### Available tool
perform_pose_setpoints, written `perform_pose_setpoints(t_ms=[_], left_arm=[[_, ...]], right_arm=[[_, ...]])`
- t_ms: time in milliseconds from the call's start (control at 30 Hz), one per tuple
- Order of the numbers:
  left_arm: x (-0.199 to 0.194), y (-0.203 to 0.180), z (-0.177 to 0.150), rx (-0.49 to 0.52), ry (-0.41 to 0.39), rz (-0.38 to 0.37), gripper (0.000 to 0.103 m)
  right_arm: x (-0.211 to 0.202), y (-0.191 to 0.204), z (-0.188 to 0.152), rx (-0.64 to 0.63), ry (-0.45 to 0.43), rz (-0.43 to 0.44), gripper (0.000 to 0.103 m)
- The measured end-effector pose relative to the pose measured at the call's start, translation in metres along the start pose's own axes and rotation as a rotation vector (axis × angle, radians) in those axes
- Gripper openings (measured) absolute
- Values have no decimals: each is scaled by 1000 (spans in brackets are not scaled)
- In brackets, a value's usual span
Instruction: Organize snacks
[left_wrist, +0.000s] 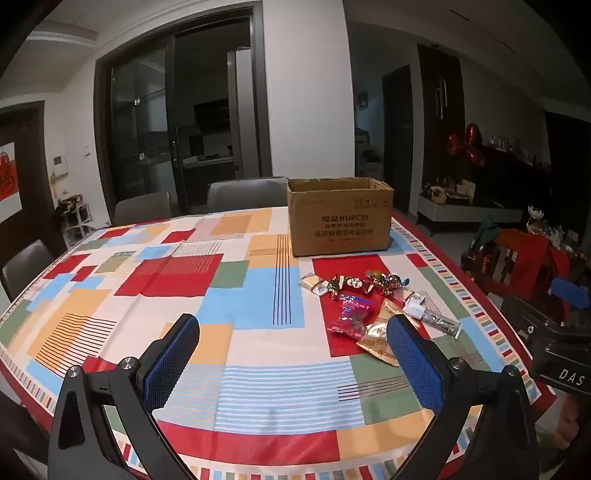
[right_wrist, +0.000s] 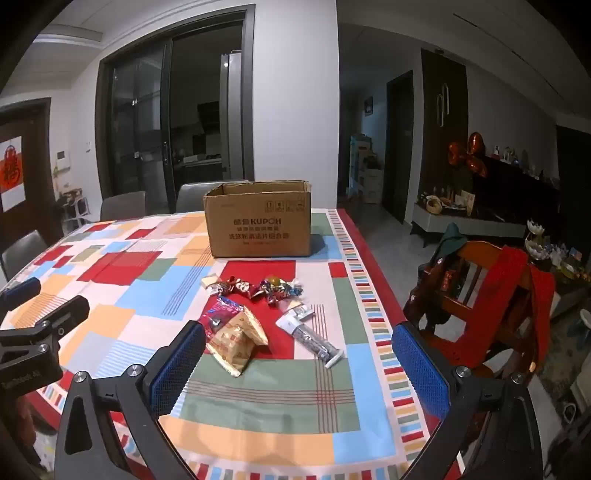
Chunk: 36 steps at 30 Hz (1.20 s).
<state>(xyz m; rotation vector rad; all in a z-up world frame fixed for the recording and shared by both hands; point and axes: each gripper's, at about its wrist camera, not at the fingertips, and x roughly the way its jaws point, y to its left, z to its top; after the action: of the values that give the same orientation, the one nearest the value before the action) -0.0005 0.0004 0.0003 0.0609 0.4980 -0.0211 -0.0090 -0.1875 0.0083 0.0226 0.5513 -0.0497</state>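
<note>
A pile of snacks lies on the patterned tablecloth (left_wrist: 229, 266): small foil-wrapped candies (left_wrist: 354, 284) (right_wrist: 266, 288), a red packet (left_wrist: 352, 314) (right_wrist: 221, 314), tan packets (left_wrist: 380, 332) (right_wrist: 236, 339) and a silver-and-white stick packet (left_wrist: 432, 315) (right_wrist: 314, 334). Behind them stands an open cardboard box (left_wrist: 340, 218) (right_wrist: 258, 221). My left gripper (left_wrist: 293, 354) hovers open over the cloth, left of and nearer than the pile, nothing between its blue pads. My right gripper (right_wrist: 299, 363) is open too, above the near right part of the table, the snacks just beyond its left finger (right_wrist: 177, 369).
Grey chairs (left_wrist: 243, 194) stand at the far and left sides of the table. A wooden chair draped in red cloth (right_wrist: 491, 295) sits close to the table's right edge. Each gripper shows at the other view's border, the right gripper (left_wrist: 554, 332) and the left gripper (right_wrist: 33, 332).
</note>
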Motion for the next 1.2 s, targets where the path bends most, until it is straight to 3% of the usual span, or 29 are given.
perform_pose_setpoints(t_ms=[200, 1200], left_arm=[[-1, 9, 5, 2, -22, -21, 103], [-14, 7, 6, -24, -46, 13, 103]], right_arm=[[0, -1, 0, -7, -8, -3, 102], [-9, -1, 1, -10, -37, -5, 102]])
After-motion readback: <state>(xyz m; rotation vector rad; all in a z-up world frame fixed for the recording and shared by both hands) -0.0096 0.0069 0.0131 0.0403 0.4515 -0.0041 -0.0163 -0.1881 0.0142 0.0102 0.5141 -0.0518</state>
